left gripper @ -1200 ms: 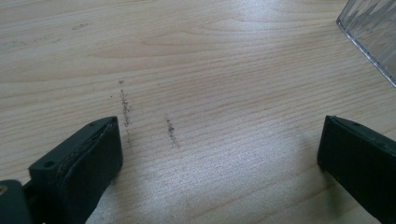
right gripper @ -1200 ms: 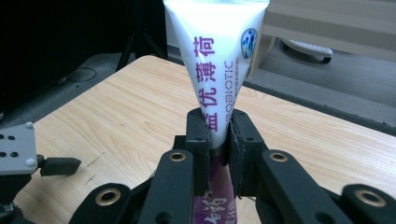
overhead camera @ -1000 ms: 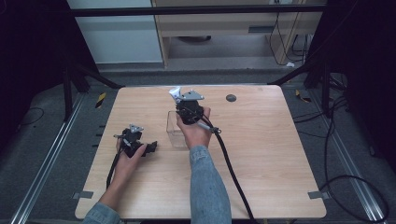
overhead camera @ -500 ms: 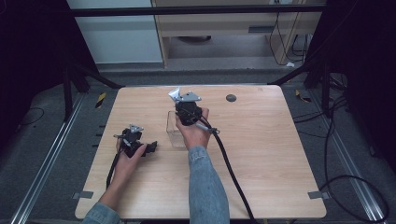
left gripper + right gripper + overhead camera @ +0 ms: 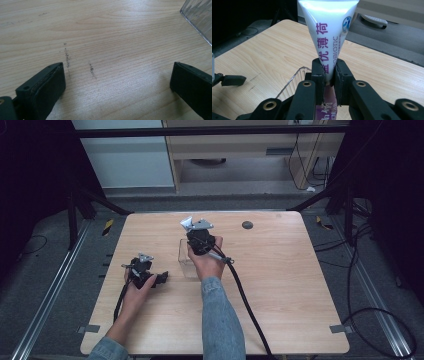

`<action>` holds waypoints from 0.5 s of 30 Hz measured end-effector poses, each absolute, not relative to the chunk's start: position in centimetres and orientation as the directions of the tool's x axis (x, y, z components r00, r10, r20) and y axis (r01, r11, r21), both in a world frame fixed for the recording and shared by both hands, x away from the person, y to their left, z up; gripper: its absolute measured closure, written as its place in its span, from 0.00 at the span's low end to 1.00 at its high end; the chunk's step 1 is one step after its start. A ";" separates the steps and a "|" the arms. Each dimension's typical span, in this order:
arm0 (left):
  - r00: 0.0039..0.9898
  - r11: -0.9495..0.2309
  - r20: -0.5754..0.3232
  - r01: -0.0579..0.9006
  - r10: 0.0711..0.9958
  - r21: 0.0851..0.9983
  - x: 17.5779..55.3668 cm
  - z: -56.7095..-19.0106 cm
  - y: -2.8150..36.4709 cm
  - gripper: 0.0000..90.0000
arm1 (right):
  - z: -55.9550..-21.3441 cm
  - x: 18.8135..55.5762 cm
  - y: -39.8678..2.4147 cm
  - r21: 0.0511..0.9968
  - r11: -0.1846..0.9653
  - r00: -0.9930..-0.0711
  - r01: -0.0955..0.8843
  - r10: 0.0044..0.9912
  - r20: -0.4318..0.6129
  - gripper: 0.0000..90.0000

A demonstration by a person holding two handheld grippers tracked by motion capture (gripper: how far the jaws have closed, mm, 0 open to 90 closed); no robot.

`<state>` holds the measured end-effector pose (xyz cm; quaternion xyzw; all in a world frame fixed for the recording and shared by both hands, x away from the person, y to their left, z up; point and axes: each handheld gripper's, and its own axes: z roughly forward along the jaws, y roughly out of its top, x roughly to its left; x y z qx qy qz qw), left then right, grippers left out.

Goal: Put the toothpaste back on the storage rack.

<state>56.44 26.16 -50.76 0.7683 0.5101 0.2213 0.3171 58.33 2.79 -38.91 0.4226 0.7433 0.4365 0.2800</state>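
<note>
Tube (image 5: 329,32) clamped in right gripper (image 5: 329,75) jaws, raised over clear box (image 5: 186,260) on counter (image 5: 300,285). Left gripper (image 5: 117,82) jaws open, empty, beside box. Remaining, apparently: lowering tube into box, releasing.

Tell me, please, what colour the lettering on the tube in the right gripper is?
Purple, on the white tube; clearest in the right gripper view.

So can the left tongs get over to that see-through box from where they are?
Probably yes. The left tongs are open with nothing between them, and the clear box stands just ahead across bare table. The right tongs, above it, hold a white tube.
</note>
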 end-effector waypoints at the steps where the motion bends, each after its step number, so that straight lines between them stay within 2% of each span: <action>1: 0.382 -0.278 0.016 0.643 0.924 0.713 56.4 -50.8 26.2 0.00 | -38.9 58.3 2.8 0.885 0.261 -0.485 0.386 0.873 -0.045 0.89; 15: 0.382 -0.279 0.016 0.643 0.924 0.713 56.5 -50.8 26.2 0.00 | -39.0 58.2 2.8 0.877 0.281 -0.497 0.390 0.866 -0.057 0.89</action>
